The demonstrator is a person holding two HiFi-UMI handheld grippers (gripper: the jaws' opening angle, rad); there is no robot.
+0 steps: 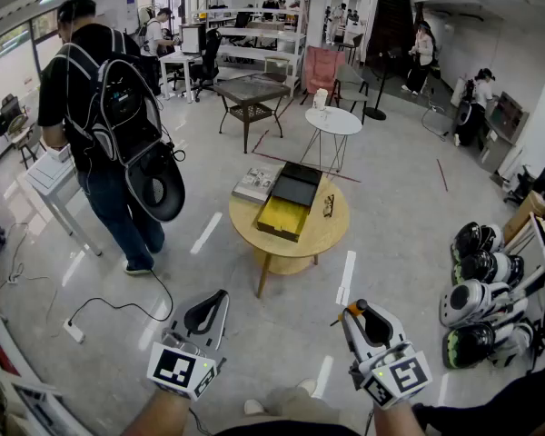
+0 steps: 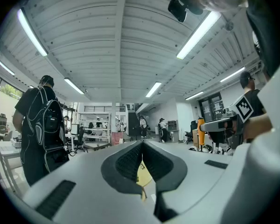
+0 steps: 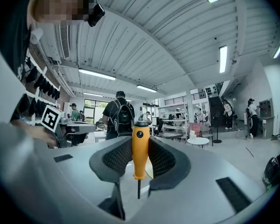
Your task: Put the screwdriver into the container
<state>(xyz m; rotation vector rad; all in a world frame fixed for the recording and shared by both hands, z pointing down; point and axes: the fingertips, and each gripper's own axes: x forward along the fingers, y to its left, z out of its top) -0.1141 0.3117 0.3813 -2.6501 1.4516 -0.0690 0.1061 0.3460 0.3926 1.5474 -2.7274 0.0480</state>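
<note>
The right gripper [image 1: 360,309] sat at about 5 o'clock in the head view, pointing level, its fingers clamped on the screwdriver [image 3: 140,149]; the orange handle stood upright between the pads, black cap at 12 o'clock and the thin dark shaft hanging toward 6 o'clock below them. The left gripper [image 1: 216,300] sat at about 7 o'clock, also level; its fingers were brought together at the tips with nothing between them, and only a sliver of yellow showed through the gap lower down.

The container [image 1: 282,218], an open box with a yellow inside, lay on the round wooden table [image 1: 320,236] near the centre of the head view, at 12 o'clock from both grippers and well apart from them; its black lid [image 1: 297,187] lay touching it on the 12 o'clock side. A book [image 1: 257,183] rested at 10 o'clock of the container, and a small dark object [image 1: 329,205], too small to identify, lay at 3 o'clock of it.

A person with a backpack [image 1: 109,125] stood on the floor at 10 o'clock of the table; a small white round table [image 1: 334,121] stood beyond it at 12 o'clock; a row of helmets [image 1: 477,271] lay at 3 o'clock.
</note>
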